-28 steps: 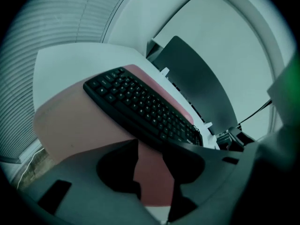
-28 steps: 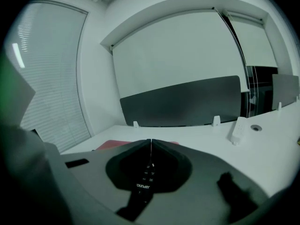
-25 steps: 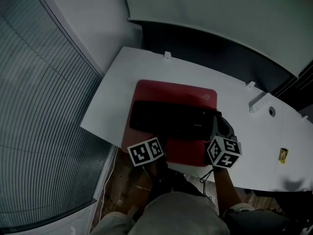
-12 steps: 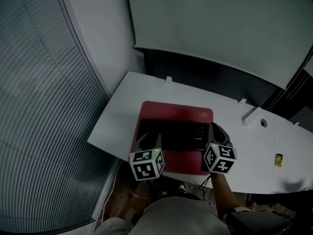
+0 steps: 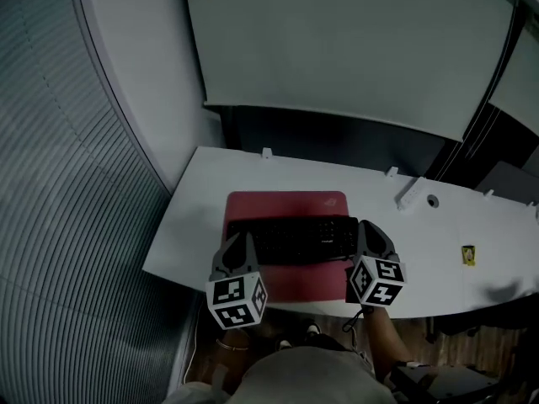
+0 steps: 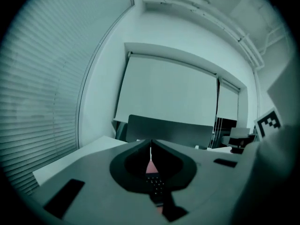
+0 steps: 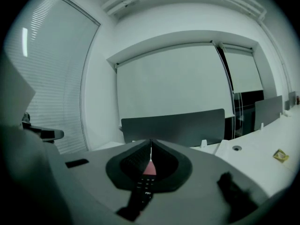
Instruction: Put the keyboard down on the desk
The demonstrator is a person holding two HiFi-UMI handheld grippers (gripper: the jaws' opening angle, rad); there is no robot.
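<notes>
Keyboard (image 5: 295,238) lies flat on the red mat (image 5: 286,204), centre frame, on the white desk (image 5: 210,183). My left gripper (image 5: 242,241) and right gripper (image 5: 368,230) hover at its ends, fingers pressed together and pinching nothing. The keyboard looks set down.

The keyboard (image 5: 295,239) is black, long and low, with rows of dark keys and a small pale mark near its right end. It lies flat and crosswise on a red mat (image 5: 286,204), covering the mat's middle strip from side to side. The desk (image 5: 438,251) under them is white, smooth and broad, and the keyboard sits towards its left part, near the front edge.
</notes>
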